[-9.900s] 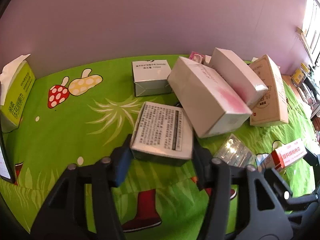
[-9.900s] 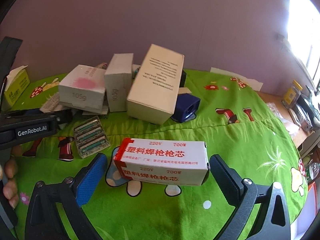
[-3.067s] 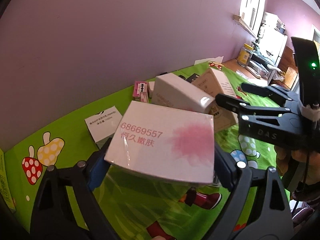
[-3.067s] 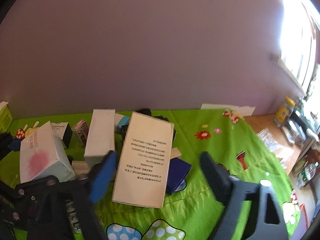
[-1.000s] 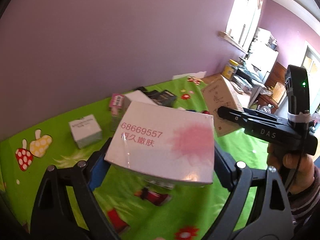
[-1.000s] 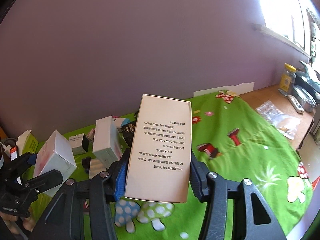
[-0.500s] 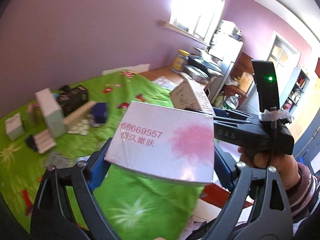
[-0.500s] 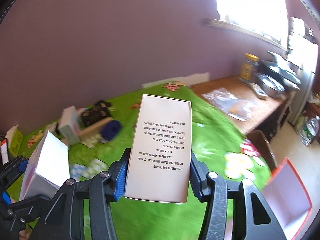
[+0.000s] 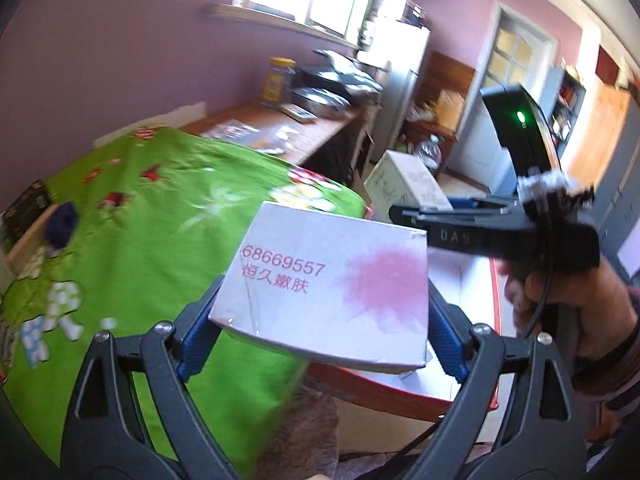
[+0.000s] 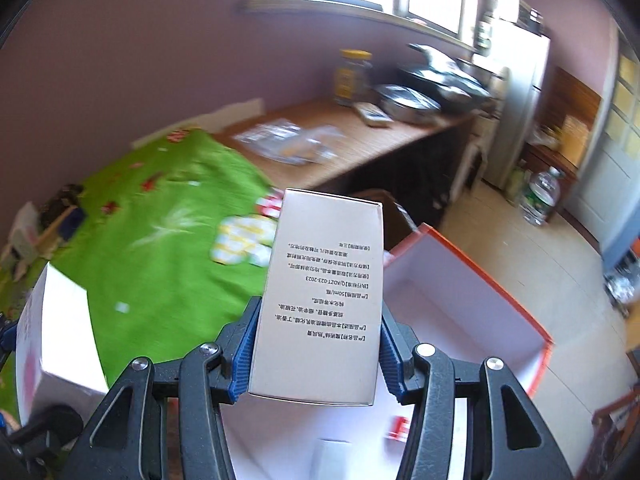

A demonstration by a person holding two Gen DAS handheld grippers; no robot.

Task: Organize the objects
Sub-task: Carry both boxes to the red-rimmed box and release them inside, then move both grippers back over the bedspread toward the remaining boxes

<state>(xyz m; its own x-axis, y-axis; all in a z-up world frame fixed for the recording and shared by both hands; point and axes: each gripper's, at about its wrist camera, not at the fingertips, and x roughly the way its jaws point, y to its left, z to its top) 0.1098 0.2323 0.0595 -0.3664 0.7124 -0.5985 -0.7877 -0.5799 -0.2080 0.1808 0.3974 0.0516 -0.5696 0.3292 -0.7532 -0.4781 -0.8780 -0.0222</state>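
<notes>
Left gripper point(image 9: 320, 336): clamped on white box with pink blotch point(image 9: 328, 284), red print "68669557", held flat in air past edge of green cloth point(image 9: 132, 216).
Right gripper point(image 10: 316, 356): gripping tall beige carton point(image 10: 324, 292), black print inverted, upright over orange-rimmed storage box point(image 10: 472, 304).
Storage box: white interior; small red-white pack point(image 10: 398, 428) and one pale item on floor, blurred.
Wooden counter point(image 10: 352, 140) beyond.
</notes>
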